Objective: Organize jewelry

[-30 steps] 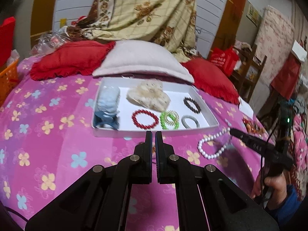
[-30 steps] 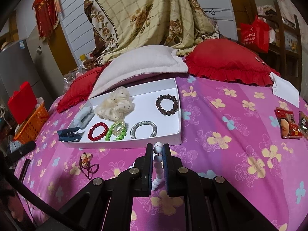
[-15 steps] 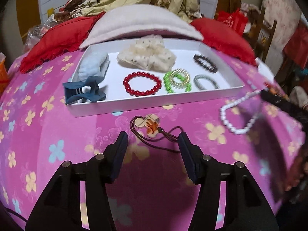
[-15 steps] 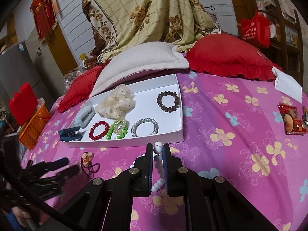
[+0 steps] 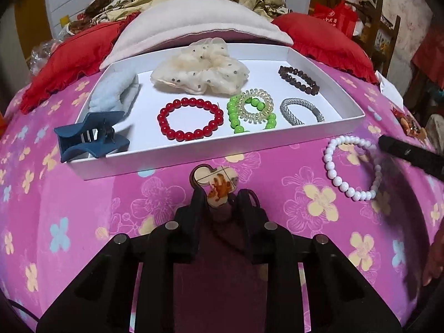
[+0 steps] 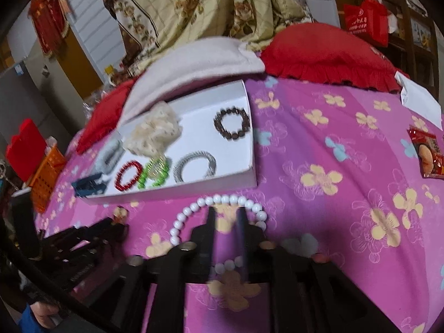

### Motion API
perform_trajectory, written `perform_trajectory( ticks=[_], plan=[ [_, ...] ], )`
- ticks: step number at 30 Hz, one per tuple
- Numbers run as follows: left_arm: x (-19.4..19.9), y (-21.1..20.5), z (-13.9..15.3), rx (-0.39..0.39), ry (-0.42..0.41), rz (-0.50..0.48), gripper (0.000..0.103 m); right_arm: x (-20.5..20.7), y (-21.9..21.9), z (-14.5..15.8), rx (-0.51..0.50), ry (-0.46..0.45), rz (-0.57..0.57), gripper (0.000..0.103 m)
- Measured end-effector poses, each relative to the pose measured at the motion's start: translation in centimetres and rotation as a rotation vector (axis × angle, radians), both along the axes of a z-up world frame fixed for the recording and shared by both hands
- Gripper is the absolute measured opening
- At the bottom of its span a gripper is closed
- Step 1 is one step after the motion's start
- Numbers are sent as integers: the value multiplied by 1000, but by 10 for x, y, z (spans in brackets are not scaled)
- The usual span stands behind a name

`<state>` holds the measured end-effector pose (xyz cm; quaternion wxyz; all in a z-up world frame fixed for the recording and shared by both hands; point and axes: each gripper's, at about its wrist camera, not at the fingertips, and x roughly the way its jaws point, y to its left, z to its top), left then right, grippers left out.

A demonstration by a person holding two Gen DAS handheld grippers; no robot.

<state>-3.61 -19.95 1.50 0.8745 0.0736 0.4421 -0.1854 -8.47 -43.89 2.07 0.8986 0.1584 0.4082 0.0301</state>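
Left wrist: left tool [image 5: 220, 194] low, fingers apart around charm [image 5: 216, 181]; right tool [image 6: 226, 216] apart over white bracelet [image 6: 219, 200]

1. Bed [image 5: 83, 211] carries everything; it is covered in a pink spread with a yellow, blue and outlined flower print.
2. White shallow box [image 5: 211, 149] lies flat on the spread, mid-bed, with its far edge at the pillows.
3. White bead bracelet [image 5: 350, 166] lies on the spread just outside the box's near right corner, not touching it.
4. Flower-shaped charm on a dark cord [image 5: 216, 181] lies on the spread just in front of the box's near wall.
5. Pale pink pillow [image 5: 194, 25] sits behind the box, with a red pillow [image 5: 324, 41] to the right and another red pillow [image 5: 69, 58] to the left.
6. Red snack packet [image 6: 428, 152] and a white paper [image 6: 420, 102] lie near the bed's right edge, well apart from the box.
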Motion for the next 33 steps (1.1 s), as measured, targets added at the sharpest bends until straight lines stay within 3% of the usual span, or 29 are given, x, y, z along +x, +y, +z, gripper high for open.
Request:
perform_trajectory(
  ticks=[7, 8, 11, 12, 13, 14, 19, 22, 23, 24, 25, 27, 28, 33],
  plan=[
    [1, 7, 3, -45, 17, 1, 23, 15, 21, -19, -162, 20, 36, 37],
    [1, 8, 5, -52, 14, 3, 23, 18, 25, -21, -210, 27, 40, 28],
    [-1, 13, 15, -85, 3, 4, 23, 19, 20, -23, -146, 32, 61, 5],
    [-2, 15, 19, -96, -3, 4, 20, 19, 18, -23, -122, 32, 59, 4],
    [-3, 16, 24, -106, -11, 4, 7, 17, 17, -21, -113, 22, 54, 4],
    [-4, 17, 26, -110, -8, 4, 2, 16, 16, -17, -99, 4, 54, 4],
    [-8, 20, 36, -136, -25, 4, 2, 4, 11, 9, -61, -88, 49, 3],
    [-8, 20, 34, -133, -13, -15, 2, 4, 3, 8, -89, -61, 29, 4],
    [-7, 19, 32, -125, -3, -22, 2, 5, 1, 5, -94, -39, 16, 11],
    [-7, 18, 29, -110, 5, -16, 6, 7, -2, 1, -88, -11, 5, 17],
    [-6, 18, 26, -99, 9, -6, 11, 10, -5, -4, -66, 15, 0, 35],
    [-3, 19, 20, -85, 12, 10, 43, 12, -4, -8, -67, 21, 1, 40],
    [-2, 20, 18, -79, 8, 19, 49, 12, -3, -9, -80, 24, 5, 40],
    [5, 18, 6, -65, 27, 20, 51, 21, 12, -19, -187, 26, 26, 40]
  ],
)
